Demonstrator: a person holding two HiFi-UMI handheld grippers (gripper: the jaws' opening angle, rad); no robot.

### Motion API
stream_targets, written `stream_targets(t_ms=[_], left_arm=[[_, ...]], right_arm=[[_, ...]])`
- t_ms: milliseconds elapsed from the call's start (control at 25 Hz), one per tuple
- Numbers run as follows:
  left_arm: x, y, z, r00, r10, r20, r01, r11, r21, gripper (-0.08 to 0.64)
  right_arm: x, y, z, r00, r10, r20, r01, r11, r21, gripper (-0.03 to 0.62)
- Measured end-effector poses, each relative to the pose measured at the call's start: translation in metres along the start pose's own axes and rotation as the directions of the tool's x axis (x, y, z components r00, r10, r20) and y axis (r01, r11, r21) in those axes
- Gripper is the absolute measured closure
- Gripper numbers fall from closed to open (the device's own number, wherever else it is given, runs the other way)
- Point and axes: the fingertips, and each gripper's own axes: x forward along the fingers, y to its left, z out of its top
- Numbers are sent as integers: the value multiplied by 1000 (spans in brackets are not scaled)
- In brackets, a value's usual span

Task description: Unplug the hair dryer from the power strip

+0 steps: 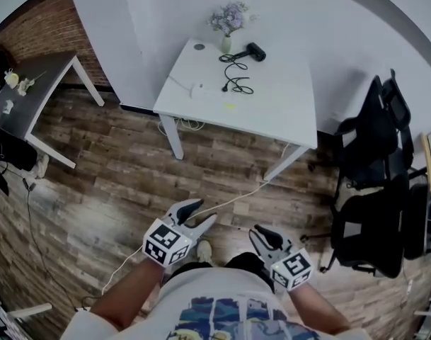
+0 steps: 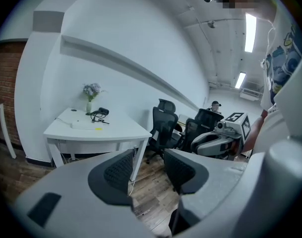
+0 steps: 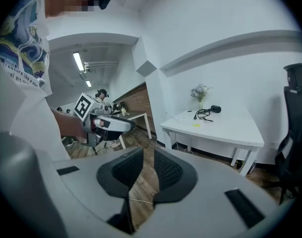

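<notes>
Both grippers are well short of the work. The dryer (image 1: 256,51) lies at the far side of the white tabletop (image 1: 279,105), straight ahead across a stretch of plank floor (image 1: 109,190), beside a vase (image 1: 226,44) of pale flowers. Its black cord (image 1: 235,73) falls in loose loops toward the near side and ends close to the strip (image 1: 201,91). The strip is a low white bar lying roughly left to right on the left part of the tabletop. From here the plug is too small to tell whether it sits in a socket.

The left gripper (image 1: 204,212) is more nearly in line with the strip, so I judge it the likelier one to steady the strip or pull the plug. The right gripper (image 1: 261,234) lines up more with the dryer's side. Neither is meaningfully closer.

In the left gripper view the jaws of the left gripper (image 2: 148,157) stand well apart with only floor between them. In the right gripper view the right gripper (image 3: 143,163) shows a narrower gap, also empty.

The dryer looks like hard matte black plastic with a short barrel. The cord is thin and limp, likely to drag. The tabletop is smooth, so the light strip may slide if the plug is pulled without holding it. The jaw pads are black and ribbed
</notes>
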Motion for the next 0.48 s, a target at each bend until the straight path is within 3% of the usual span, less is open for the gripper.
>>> stream_targets(t_ms=[200, 480], left_arm=[[18, 39, 22, 999, 37, 23, -37, 999, -2, 356], [65, 97, 49, 994, 112, 21, -111, 994, -9, 333]], right_arm=[[25, -26, 12, 1000, 4, -30, -4, 1000, 0, 525], [69, -95, 27, 998, 39, -50, -39, 999, 6, 526]])
